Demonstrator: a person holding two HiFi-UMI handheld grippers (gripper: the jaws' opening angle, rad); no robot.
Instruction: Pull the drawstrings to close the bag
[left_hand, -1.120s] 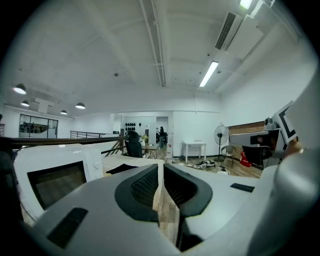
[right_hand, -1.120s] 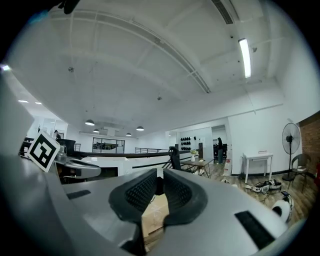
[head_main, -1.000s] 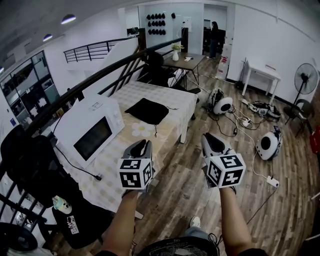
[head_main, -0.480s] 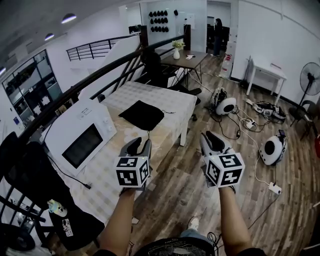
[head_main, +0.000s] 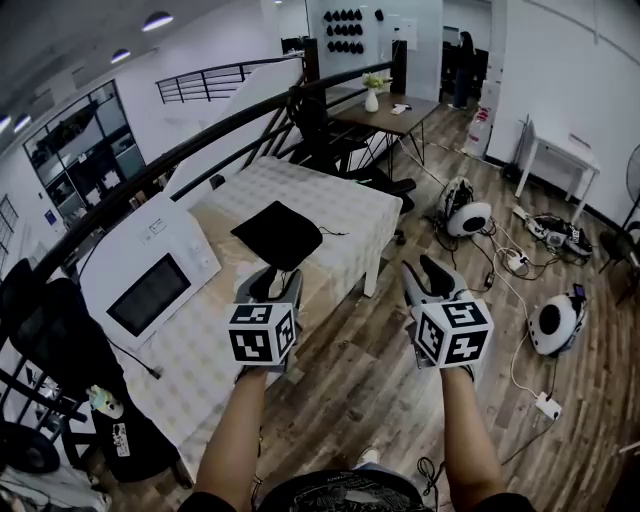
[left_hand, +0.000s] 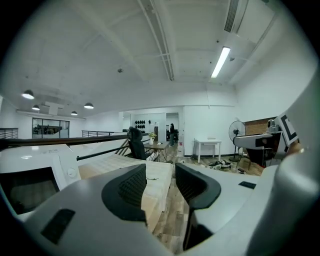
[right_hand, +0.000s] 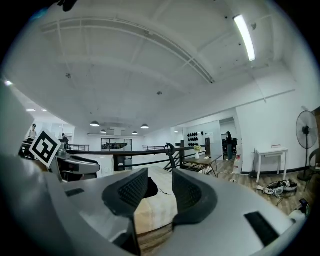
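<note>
approach is judged the step in hand: the flat black fabric drawstring bag lies on the pale checked tablecloth, apart from both tools. the left gripper and right gripper have just been opened, with nothing between the jaws. the cords, only faintly made out, must next be reached and pinched.

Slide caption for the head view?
Left tool and right tool, jaws just opening, empty, short of the flat black drawstring bag on the checked table.

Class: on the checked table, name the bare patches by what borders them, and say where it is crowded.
Bare: the far end of the table, beyond the black bag; also the near stretch between the microwave and the table's right edge. Crowded: the left side, filled by the microwave.
</note>
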